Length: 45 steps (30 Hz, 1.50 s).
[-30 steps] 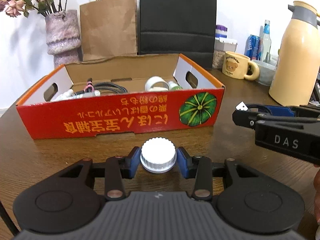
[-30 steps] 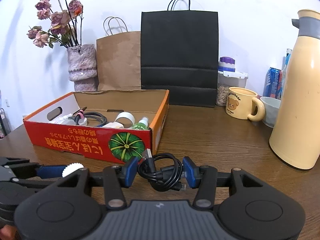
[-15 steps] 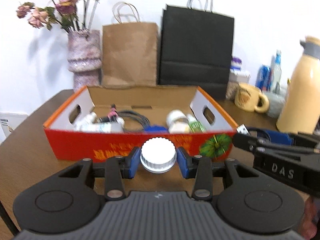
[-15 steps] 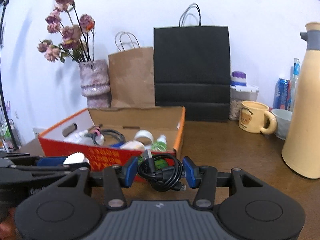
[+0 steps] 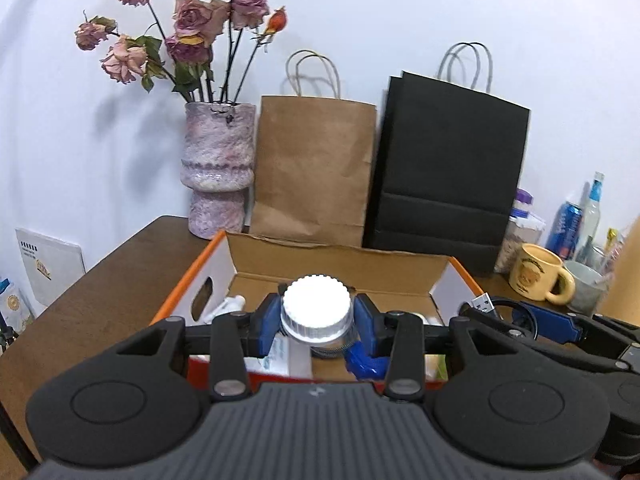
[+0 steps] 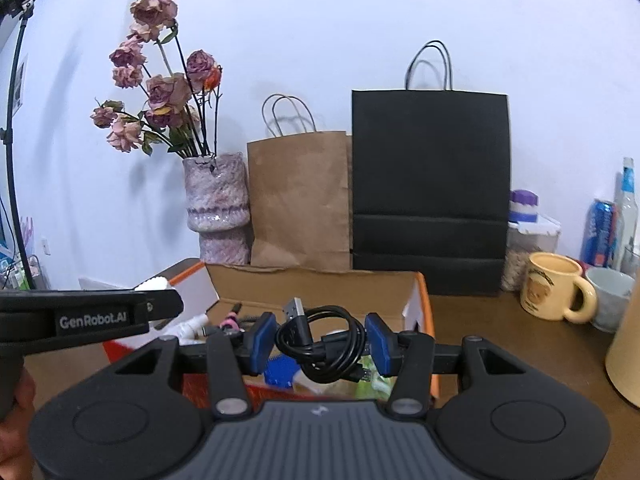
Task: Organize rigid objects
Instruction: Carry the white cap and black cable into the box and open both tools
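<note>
My left gripper (image 5: 316, 320) is shut on a small jar with a white ribbed lid (image 5: 316, 304) and holds it over the near wall of the red and orange cardboard box (image 5: 192, 276). My right gripper (image 6: 320, 340) is shut on a coiled black USB cable (image 6: 324, 340) above the same box (image 6: 420, 304), near its right side. Inside the box lie a white tube (image 6: 192, 324), a pink-tipped item, a blue piece (image 6: 282, 370) and a green bottle, partly hidden by the fingers. Each gripper shows at the edge of the other's view.
Behind the box stand a vase of dried roses (image 5: 218, 168), a brown paper bag (image 5: 312, 168) and a black paper bag (image 5: 448, 168). At right are a yellow bear mug (image 6: 554, 286), a bowl, cans, bottles and a cream thermos (image 6: 628, 344). A hand (image 6: 16, 400) grips the left tool.
Both grippers have risen and moved forward from the table in front of the box to above its near wall, each still holding its object. The left one has rolled a little.
</note>
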{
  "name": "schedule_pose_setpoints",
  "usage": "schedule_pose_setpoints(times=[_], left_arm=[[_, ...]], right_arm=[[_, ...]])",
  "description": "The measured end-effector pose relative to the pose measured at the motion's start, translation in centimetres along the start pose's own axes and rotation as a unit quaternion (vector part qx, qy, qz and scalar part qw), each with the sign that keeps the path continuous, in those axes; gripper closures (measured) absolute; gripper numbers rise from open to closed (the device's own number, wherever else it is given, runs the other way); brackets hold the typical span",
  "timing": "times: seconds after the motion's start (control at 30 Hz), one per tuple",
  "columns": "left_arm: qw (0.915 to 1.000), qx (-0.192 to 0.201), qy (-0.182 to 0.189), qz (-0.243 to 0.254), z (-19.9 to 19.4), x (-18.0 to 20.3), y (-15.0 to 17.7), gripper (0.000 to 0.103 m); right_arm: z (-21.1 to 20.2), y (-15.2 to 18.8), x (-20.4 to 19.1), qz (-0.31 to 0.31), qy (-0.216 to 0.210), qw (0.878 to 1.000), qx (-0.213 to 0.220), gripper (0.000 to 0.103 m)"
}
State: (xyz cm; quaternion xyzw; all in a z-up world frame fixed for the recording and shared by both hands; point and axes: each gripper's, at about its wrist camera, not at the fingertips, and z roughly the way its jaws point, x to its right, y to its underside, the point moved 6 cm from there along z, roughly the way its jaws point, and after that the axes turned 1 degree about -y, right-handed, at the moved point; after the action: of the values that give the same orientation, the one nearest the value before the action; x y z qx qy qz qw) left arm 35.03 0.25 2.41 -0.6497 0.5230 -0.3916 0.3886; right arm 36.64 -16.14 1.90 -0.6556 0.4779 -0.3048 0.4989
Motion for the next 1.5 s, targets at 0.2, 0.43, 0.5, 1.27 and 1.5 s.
schedule_pose_setpoints(times=[0.2,0.43,0.5,1.27,1.5], left_arm=[[0.9998,0.005,-0.016,-0.013,2.2,-1.6,-1.6,0.062],[0.9993,0.003,-0.035,-0.01,5.2,-2.4,-2.5,0.062],[0.9991,0.0,-0.041,-0.006,6.2,-2.6,-2.5,0.062],[0.9966,-0.031,-0.072,0.026,9.9,-3.3,-1.4,0.03],[0.9969,-0.017,-0.074,0.023,9.5,-3.4,-1.7,0.0]], right_arm=[[2.7,-1.1,-1.1,0.006,-0.006,1.0,0.004,0.055],[6.4,-1.5,-1.6,0.015,-0.013,1.0,-0.006,0.055],[7.4,-1.4,-1.7,0.013,-0.014,1.0,-0.01,0.055],[11.3,0.8,0.0,0.01,0.005,0.998,-0.063,0.052],[10.8,0.4,1.0,0.018,0.033,0.998,-0.046,0.0]])
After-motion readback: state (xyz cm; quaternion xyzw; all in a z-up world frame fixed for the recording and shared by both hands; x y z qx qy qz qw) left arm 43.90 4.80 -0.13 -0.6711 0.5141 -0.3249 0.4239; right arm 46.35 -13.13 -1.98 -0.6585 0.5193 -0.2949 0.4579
